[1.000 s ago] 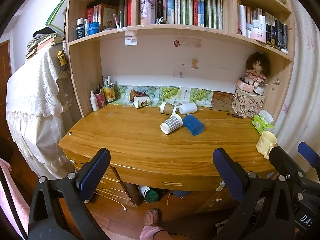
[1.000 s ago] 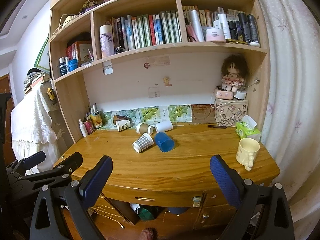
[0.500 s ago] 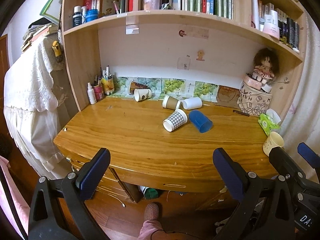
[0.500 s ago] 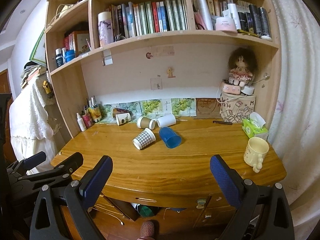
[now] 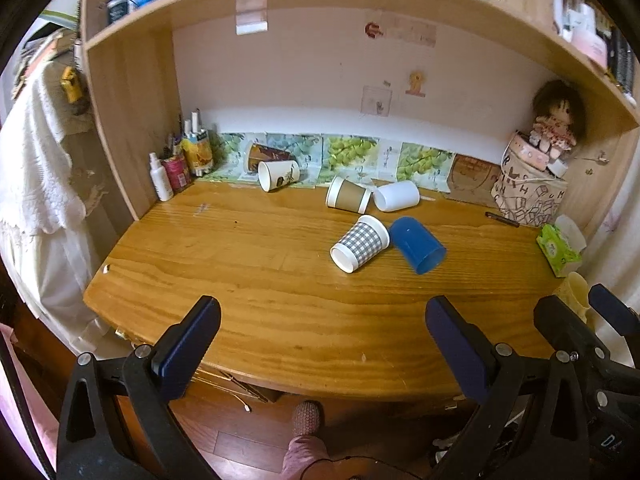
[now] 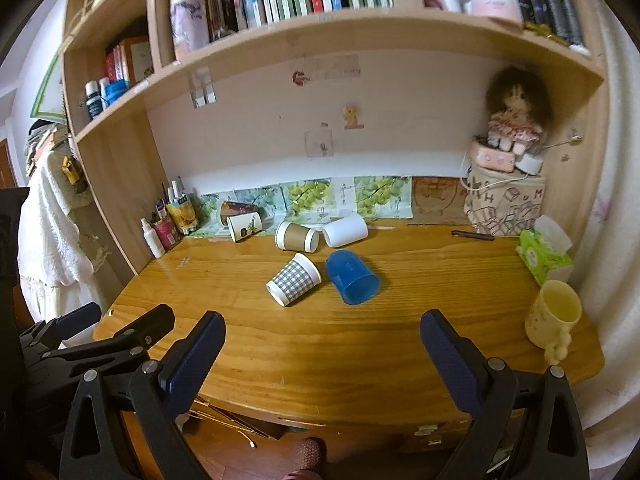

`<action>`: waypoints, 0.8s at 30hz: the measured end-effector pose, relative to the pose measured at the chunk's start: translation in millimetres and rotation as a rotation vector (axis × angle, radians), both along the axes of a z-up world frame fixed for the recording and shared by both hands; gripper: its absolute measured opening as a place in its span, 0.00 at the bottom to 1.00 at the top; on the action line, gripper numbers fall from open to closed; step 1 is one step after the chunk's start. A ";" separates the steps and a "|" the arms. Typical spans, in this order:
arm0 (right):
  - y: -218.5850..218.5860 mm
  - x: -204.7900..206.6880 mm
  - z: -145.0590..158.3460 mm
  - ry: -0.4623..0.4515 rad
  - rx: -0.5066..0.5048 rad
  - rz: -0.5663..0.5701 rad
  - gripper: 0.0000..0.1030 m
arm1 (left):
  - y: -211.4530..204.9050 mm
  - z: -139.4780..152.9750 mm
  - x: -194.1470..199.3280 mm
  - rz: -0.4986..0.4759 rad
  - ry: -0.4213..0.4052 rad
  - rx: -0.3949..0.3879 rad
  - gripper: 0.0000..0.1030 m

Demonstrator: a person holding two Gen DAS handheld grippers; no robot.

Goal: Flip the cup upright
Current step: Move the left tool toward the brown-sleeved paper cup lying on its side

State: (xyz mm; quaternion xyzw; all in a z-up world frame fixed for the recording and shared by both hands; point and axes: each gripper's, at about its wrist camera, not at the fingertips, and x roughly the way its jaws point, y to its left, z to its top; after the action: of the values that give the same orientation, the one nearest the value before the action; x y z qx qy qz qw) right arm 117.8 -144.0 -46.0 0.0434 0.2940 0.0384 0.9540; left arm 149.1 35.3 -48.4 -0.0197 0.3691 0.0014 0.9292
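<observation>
both cameras have come nearer the long wooden desk [image 5: 256,280] since a second ago, and the cups fill more of each view; none of them has shifted.

left wrist view: the left gripper [image 5: 322,338] hangs spread wide with nothing between its blue pads, over the desk's near edge. at 12 o'clock from it the grey checked paper cup [image 5: 360,243] lies on its side, mouth toward the camera, its base touching the blue plastic cup [image 5: 417,244], also tipped over. beyond them, at 12, a brown-sleeved paper cup [image 5: 347,194] and a plain white cup [image 5: 396,196] lie tipped over, touching. at 11 a white printed cup [image 5: 279,175] lies by the back wall.

right wrist view: the right gripper [image 6: 322,350] is likewise released and empty, short of the cups. the checked cup [image 6: 294,284] sits at 12, the blue cup [image 6: 352,282] just right of it. a pale yellow mug [image 6: 553,315] stands upright at 3 o'clock near the desk's right edge.
</observation>
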 end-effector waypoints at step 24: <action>41.4 163.6 4.3 0.097 0.001 -0.111 0.96 | 35.9 -19.5 184.2 -0.111 0.206 -0.079 0.99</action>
State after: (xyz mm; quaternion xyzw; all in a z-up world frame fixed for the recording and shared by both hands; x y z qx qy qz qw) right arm 281.4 -102.6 -41.7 0.0618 0.3372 -0.0166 0.9393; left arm 333.3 71.2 -67.9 -0.0356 0.4628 -0.0623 0.8835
